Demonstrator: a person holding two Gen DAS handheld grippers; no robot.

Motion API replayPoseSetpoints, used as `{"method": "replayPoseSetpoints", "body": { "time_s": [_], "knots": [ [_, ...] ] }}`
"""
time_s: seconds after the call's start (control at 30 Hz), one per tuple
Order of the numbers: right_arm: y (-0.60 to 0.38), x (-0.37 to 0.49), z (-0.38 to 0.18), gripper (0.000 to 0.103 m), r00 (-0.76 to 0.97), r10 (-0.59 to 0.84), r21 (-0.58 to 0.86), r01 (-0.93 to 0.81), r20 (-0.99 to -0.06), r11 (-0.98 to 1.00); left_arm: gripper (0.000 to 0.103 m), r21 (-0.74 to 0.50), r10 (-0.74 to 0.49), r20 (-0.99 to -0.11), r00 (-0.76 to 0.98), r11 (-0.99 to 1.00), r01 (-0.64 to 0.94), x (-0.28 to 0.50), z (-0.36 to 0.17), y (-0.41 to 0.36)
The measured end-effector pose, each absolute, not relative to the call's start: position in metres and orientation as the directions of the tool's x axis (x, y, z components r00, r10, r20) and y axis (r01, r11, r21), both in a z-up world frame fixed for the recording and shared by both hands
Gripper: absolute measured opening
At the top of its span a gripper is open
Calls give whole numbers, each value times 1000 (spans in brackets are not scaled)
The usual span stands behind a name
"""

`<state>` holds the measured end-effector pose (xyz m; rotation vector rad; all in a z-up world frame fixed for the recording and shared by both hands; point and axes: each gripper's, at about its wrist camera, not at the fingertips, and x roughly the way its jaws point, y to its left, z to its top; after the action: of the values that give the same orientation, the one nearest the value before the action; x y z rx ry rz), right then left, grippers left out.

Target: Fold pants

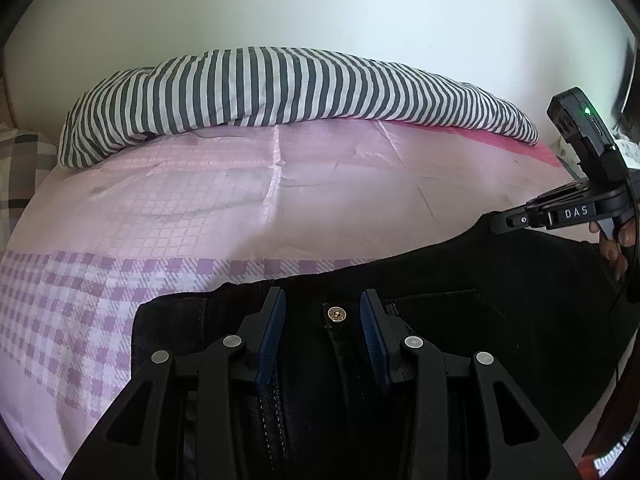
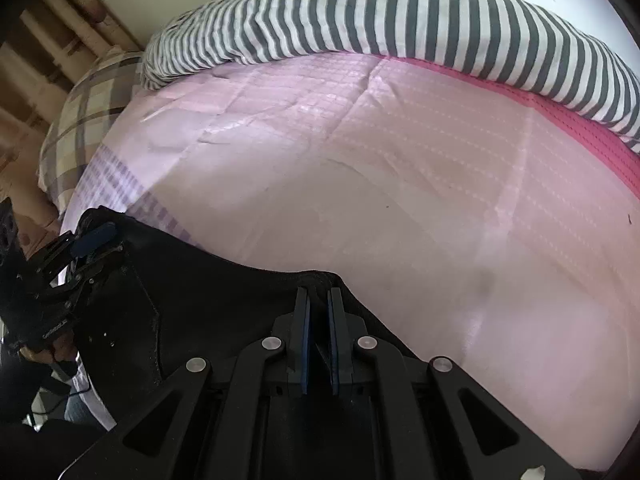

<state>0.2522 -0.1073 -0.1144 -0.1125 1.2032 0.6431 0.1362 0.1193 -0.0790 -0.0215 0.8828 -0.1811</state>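
Black pants (image 1: 460, 320) lie on the pink bed sheet (image 1: 320, 200), waistband toward the far side, with a brass button (image 1: 337, 314) at the fly. My left gripper (image 1: 322, 304) hovers over the waistband with its jaws apart. The button sits between the blue pads (image 1: 274, 332), which do not press on the cloth. My right gripper (image 2: 319, 300) is shut on a raised fold of the pants' (image 2: 220, 292) waistband edge. Its body also shows at the right (image 1: 516, 220) in the left wrist view, held by a hand (image 1: 616, 248). The left gripper (image 2: 94, 240) rests at the pants' far-left corner in the right wrist view.
A grey-and-white striped duvet (image 1: 280, 88) is bunched along the far side of the bed against the wall. A plaid pillow (image 2: 88, 120) lies at the left end. A brighter pink cover (image 2: 580, 136) shows under the duvet. Open sheet lies beyond the pants.
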Motion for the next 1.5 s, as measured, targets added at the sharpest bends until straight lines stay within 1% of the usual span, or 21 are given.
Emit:
{"method": "replayPoseSetpoints", "body": {
  "time_s": [0.1,0.17,0.23,0.3,0.37,0.5,0.63,0.73,0.9,0.97,1.1,1.23,1.37,1.5],
  "knots": [
    [-107,251,-114,10,219,385,233,-506,-896,830,41,-94,-166,-770,617,985,147,140,-81,120],
    [-107,249,-111,17,222,376,228,-496,-900,838,41,-91,-162,-771,616,985,146,141,-83,119],
    [-113,247,-101,21,253,384,238,-461,-888,855,41,-81,-154,-776,612,986,147,142,-83,118],
    [-121,243,-88,21,294,404,252,-442,-866,861,41,-78,-152,-779,608,986,147,141,-81,117],
    [-132,235,-75,24,340,403,248,-417,-850,874,41,-80,-150,-782,605,987,142,137,-77,118],
    [-156,210,-61,24,392,386,237,-376,-835,896,41,-75,-174,-743,646,981,179,114,-55,112],
    [-168,187,-76,24,388,321,196,-328,-864,924,44,-108,-229,-739,634,969,223,98,-47,98],
    [-175,179,-96,24,376,271,171,-278,-886,945,45,-120,-256,-747,614,960,253,92,-51,84],
    [-180,176,-116,23,416,158,84,-190,-895,978,45,-117,-249,-792,557,958,261,94,-71,68],
    [-181,176,-118,22,430,150,82,-173,-890,982,45,-95,-221,-811,542,964,250,96,-81,68],
    [-183,181,-117,22,454,132,67,-156,-881,985,45,-75,-200,-817,541,967,244,96,-86,64],
    [-192,172,-106,22,480,171,120,-136,-860,983,45,-60,-190,-800,569,969,239,89,-75,59],
    [-218,146,-100,24,505,160,132,-91,-848,987,45,-102,-263,-773,578,950,295,76,-60,46],
    [-258,126,-107,24,502,108,116,-16,-858,993,46,-155,-365,-758,541,906,393,65,-51,17]
  ]
}}
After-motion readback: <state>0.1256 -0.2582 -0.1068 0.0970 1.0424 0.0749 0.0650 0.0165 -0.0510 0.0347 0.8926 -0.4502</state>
